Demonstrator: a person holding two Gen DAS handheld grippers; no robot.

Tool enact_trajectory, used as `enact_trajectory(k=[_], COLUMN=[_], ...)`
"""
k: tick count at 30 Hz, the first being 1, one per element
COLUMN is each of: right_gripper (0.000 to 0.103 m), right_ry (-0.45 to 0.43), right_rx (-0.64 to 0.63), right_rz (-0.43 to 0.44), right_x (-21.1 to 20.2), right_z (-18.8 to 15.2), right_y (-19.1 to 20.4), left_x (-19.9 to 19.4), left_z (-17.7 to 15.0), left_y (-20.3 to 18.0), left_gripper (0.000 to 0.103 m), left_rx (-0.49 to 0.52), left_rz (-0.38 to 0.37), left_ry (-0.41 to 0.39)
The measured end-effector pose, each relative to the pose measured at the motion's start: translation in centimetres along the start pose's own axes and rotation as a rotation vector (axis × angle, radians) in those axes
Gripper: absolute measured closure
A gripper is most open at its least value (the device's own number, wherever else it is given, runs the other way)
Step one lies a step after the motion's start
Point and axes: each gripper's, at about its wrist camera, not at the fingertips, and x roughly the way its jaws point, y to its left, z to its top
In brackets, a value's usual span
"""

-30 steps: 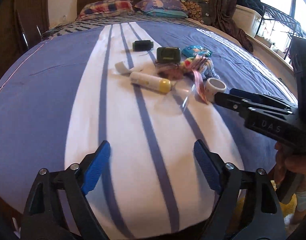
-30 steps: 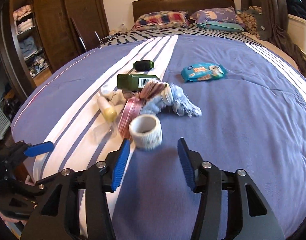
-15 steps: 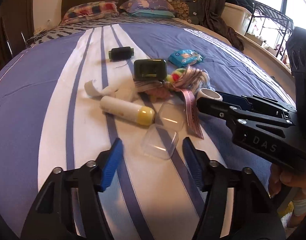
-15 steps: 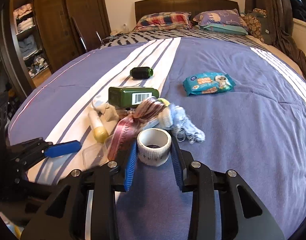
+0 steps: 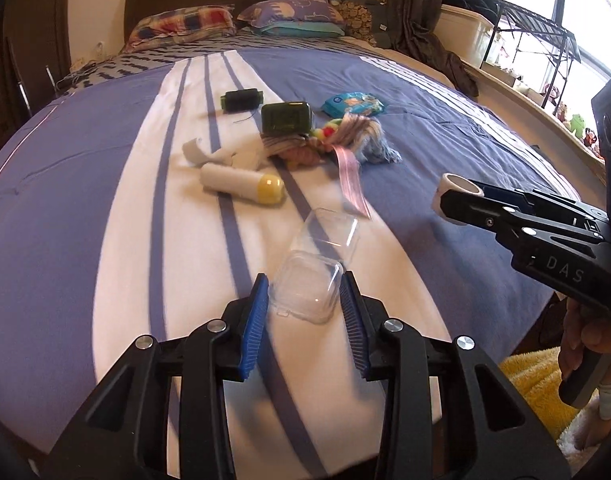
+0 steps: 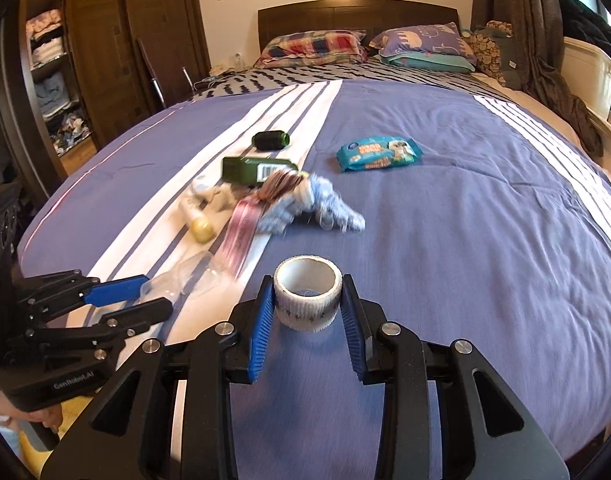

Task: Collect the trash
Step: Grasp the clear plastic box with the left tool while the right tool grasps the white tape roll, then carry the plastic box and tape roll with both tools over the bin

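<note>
My left gripper [image 5: 304, 300] is shut on a clear plastic clamshell box [image 5: 313, 268] near the bed's front edge; it also shows in the right wrist view [image 6: 185, 280]. My right gripper [image 6: 307, 300] is shut on a white tape roll [image 6: 307, 298], lifted a little above the blue cover; the roll shows in the left wrist view [image 5: 451, 196]. Further back lie a white tube with a yellow cap [image 5: 243, 183], a pink ribbon [image 5: 351, 176], a heap of cloth and yarn [image 6: 305, 200], and crumpled white paper [image 5: 209, 154].
A green box [image 5: 287, 118], a black spool [image 5: 241, 100] and a blue wipes pack [image 6: 379, 154] lie mid-bed. Pillows [image 6: 313, 48] sit at the headboard. A wardrobe [image 6: 65, 80] stands left, a rack [image 5: 533, 40] by the window right.
My left gripper moved forward and closed on the clear box. My right gripper closed on the tape roll and lifted it back from the pile.
</note>
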Motion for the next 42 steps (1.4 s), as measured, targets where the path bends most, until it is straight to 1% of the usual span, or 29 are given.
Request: enact_trajectory(k=[3, 9, 13, 15, 18, 20, 26, 29, 37, 40, 42], right_gripper=[0.069, 0.069, 0.069, 0.069, 0.069, 0.069, 0.069, 0.069, 0.069, 0.067, 0.067], right_ry=[0.001, 0.019, 0.044, 0.066, 0.111, 0.151, 0.254, 0.3, 0.407, 0.432, 0.437], right_rx=[-0.006, -0.012, -0.008, -0.01, -0.014, -0.018, -0.005, 0.019, 0.04, 0.048, 0.055], right_rz=[0.012, 0.042, 0.056, 0.062, 0.067, 0.068, 0.088, 0.113, 0.123, 0.134, 0.146], right_x=[-1.7, -4.7, -5.7, -6.0, -5.7, -5.1, -2.4, -1.4, 1.4, 2.1, 2.3], right_z=[-1.5, -5.2, -7.7, -9.5, -11.8, -13.4, -17.4, -18.9, -22.3, -22.6, -22.7], right_y=[0.9, 2.7, 3.6, 4.0, 4.4, 4.6, 5.0, 5.0, 5.4, 5.6, 5.5], left_x=[-2.1, -6.4, -7.5, -7.6, -6.9, -5.7, -3.0, -1.8, 2.3, 3.2, 3.4], left_z=[-1.7, -6.2, -8.9, -10.4, -13.0, -15.0, -18.9, -20.3, -23.0, -23.9, -24.0], left_y=[-0.4, -1.6, -2.4, -2.7, -2.9, -2.8, -2.8, -2.6, -2.7, -2.8, -3.0], left_gripper=[0.068, 0.069, 0.069, 0.069, 0.069, 0.069, 0.069, 0.069, 0.068, 0.067, 0.068], left_rx=[-0.001, -0.022, -0.021, -0.023, -0.035, -0.049, -0.079, -0.097, -0.112, -0.119, -0.123], left_rz=[0.008, -0.007, -0.014, -0.016, -0.026, -0.026, -0.037, -0.041, -0.039, -0.047, -0.055], left_ry=[-0.008, -0.023, 0.0, 0.02, 0.067, 0.12, 0.219, 0.255, 0.378, 0.416, 0.422])
